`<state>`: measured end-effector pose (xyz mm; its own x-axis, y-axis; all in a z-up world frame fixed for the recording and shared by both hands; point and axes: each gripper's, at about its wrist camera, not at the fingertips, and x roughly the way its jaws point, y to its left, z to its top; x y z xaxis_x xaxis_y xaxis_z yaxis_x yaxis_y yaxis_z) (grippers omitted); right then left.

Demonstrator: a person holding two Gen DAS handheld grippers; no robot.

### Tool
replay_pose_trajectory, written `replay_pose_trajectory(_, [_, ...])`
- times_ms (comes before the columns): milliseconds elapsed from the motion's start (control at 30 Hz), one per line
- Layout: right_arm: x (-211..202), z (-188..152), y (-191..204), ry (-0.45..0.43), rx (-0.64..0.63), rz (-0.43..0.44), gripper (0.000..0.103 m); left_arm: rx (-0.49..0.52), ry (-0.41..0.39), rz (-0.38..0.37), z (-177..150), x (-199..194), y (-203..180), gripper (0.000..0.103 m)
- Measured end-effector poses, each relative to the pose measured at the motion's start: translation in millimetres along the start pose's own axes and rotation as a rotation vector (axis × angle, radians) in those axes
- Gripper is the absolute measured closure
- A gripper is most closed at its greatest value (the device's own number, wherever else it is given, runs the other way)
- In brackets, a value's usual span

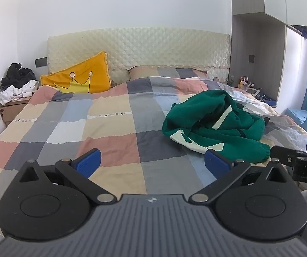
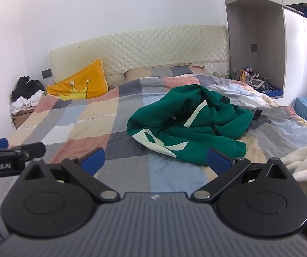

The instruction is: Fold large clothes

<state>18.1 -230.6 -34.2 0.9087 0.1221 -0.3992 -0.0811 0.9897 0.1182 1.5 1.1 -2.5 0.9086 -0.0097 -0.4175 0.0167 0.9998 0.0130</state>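
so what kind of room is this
A bedroom in a home, most likely. A bed with a checked duvet and a quilted headboard fills the view, a yellow crown pillow leans at its head, and a crumpled green sweatshirt lies on the covers.

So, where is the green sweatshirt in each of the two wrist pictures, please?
Left wrist view: the green sweatshirt lies crumpled on the checked quilt, right of centre, beyond the right fingertip.
Right wrist view: the green sweatshirt lies near the centre of the picture, ahead of the open jaws.
Shared landmark: the yellow crown pillow against the headboard, to the left in both views.
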Motion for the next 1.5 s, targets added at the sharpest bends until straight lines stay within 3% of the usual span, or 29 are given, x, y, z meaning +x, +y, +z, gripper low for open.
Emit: replay_pose_trajectory(1500, [4, -1, -4, 0.016, 0.020, -0.001, 0.000, -0.022, 0.012, -0.011, -7, 10, 4, 0.000])
